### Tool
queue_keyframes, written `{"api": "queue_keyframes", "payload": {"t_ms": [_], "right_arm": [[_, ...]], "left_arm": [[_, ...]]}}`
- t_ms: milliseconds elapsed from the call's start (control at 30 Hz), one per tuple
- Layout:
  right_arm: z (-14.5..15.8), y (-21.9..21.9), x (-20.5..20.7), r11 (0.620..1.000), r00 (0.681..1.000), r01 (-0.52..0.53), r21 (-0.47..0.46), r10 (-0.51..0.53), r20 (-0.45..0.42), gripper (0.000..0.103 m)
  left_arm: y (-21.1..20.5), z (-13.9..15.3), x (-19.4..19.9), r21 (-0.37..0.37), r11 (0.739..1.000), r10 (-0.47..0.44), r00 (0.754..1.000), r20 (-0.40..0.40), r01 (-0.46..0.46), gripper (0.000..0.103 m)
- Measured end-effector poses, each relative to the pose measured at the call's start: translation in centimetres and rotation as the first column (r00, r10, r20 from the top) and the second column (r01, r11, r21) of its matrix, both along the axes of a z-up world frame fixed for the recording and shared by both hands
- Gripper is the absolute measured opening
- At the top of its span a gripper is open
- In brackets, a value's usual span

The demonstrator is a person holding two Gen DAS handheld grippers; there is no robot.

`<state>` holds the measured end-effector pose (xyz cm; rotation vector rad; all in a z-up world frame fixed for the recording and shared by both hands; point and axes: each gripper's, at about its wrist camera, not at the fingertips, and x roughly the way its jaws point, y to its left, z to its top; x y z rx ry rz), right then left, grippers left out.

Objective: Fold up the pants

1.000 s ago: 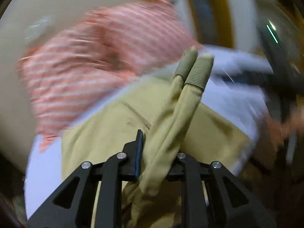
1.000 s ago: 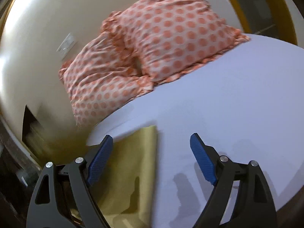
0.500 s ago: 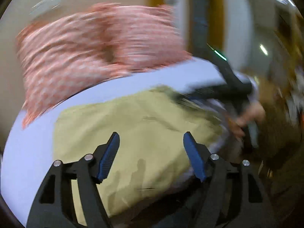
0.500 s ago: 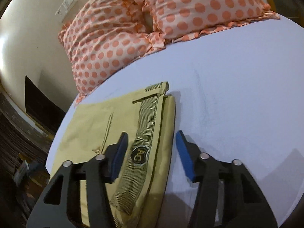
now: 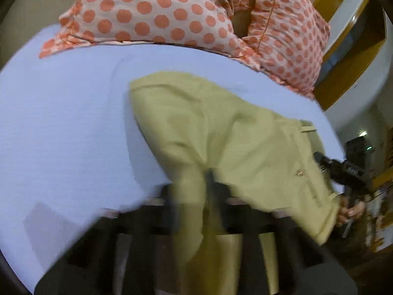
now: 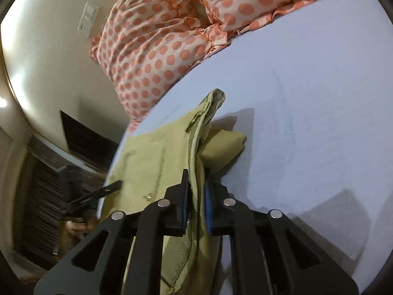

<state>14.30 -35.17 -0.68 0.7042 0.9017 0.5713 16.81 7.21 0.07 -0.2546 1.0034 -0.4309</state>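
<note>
The olive-green pants (image 5: 221, 132) lie folded on the white bed sheet (image 5: 61, 127). My left gripper (image 5: 194, 184) is blurred and shut on a raised fold of the pants at their near edge. In the right wrist view my right gripper (image 6: 196, 184) is shut on the waistband edge of the pants (image 6: 157, 157), which stands up between the blue pads. The right gripper also shows in the left wrist view (image 5: 343, 169) at the pants' right edge, and the left gripper shows dimly in the right wrist view (image 6: 98, 191).
Two orange polka-dot pillows (image 5: 172, 12) (image 6: 159, 49) lie at the head of the bed. A cream wall with a switch plate (image 6: 88, 19) stands beyond. The bed edge (image 6: 115, 152) drops off by the pants to dark furniture (image 6: 49, 172).
Both grippers were open over the flat pants half a second ago. Both have closed on the fabric, the left at the near fold and the right at the waistband, which has lifted.
</note>
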Motion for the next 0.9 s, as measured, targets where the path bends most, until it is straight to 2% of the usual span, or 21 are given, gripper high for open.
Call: {"api": "queue_keyframes", "payload": {"t_ms": [33,200,333,400,433,500,567,600,633,667,700,767,800,867,900], "right_arm": [[0.4,0.0,0.3,1.0,1.0,-0.005,0.013,0.005,0.0,0.011],[4.8,0.6,4.1,1.0,0.997,-0.014,-0.025,0.016,0.071,0.009],[6.9,0.4,8.7,0.996,0.991,0.042,-0.082,-0.031,0.133,0.008],[7.0,0.2,11.2,0.983,0.984,0.099,-0.154,-0.073,0.164,0.008],[6.5,0.2,12.3,0.97,0.982,0.126,-0.21,-0.091,0.166,0.008],[4.8,0.3,14.2,0.928,0.988,0.143,-0.343,-0.113,0.106,0.012],[3.8,0.0,14.0,0.907,0.989,0.148,-0.395,-0.137,0.058,0.018],[3.9,-0.1,13.0,0.901,0.986,0.167,-0.4,-0.146,0.083,0.022],[4.2,-0.1,12.1,0.899,0.983,0.178,-0.4,-0.143,0.114,0.028],[4.6,0.2,11.0,0.908,0.983,0.167,-0.385,-0.121,0.141,0.044],[4.8,0.4,10.5,0.911,0.982,0.162,-0.379,-0.109,0.157,0.05],[5.2,1.3,9.3,0.914,0.979,0.148,-0.377,-0.082,0.187,0.05],[5.2,1.9,9.0,0.926,0.981,0.121,-0.359,-0.056,0.184,0.05],[4.4,3.0,9.3,0.933,0.99,0.068,-0.353,-0.019,0.142,0.05],[3.5,3.6,9.7,0.922,0.995,0.054,-0.383,-0.018,0.097,0.05]], "left_arm": [[0.0,0.4,0.3,-0.01,1.0,-0.002,1.0,0.0,0.002,0.008],[-2.4,3.3,3.1,0.083,0.996,-0.029,0.995,0.098,0.021,0.006],[-4.9,5.3,8.4,0.112,0.993,0.014,0.981,0.193,-0.036,0.006],[-6.2,5.0,10.8,0.178,0.982,0.022,0.975,0.22,-0.062,0.007],[-7.1,4.1,12.5,0.249,0.965,0.028,0.978,0.205,-0.08,0.011],[-7.3,2.2,14.2,0.304,0.948,0.059,0.99,0.132,-0.097,0.017],[-6.7,2.3,13.3,0.293,0.949,0.075,0.985,0.153,-0.118,0.024],[-6.5,2.6,12.4,0.31,0.941,0.082,0.98,0.183,-0.137,0.025],[-6.3,3.1,11.0,0.324,0.934,0.078,0.971,0.226,-0.151,0.029],[-6.1,3.7,9.6,0.311,0.938,0.072,0.965,0.252,-0.151,0.03],[-6.1,4.0,8.8,0.291,0.946,0.065,0.964,0.259,-0.142,0.033],[-6.5,4.4,7.0,0.22,0.972,0.028,0.966,0.258,-0.087,0.038],[-6.8,4.3,6.6,0.206,0.977,0.007,0.969,0.247,-0.06,0.042],[-8.2,3.2,6.2,0.183,0.983,-0.045,0.981,0.19,0.009,0.045],[-8.7,2.4,6.5,0.191,0.981,-0.06,0.986,0.157,0.029,0.047]]}}
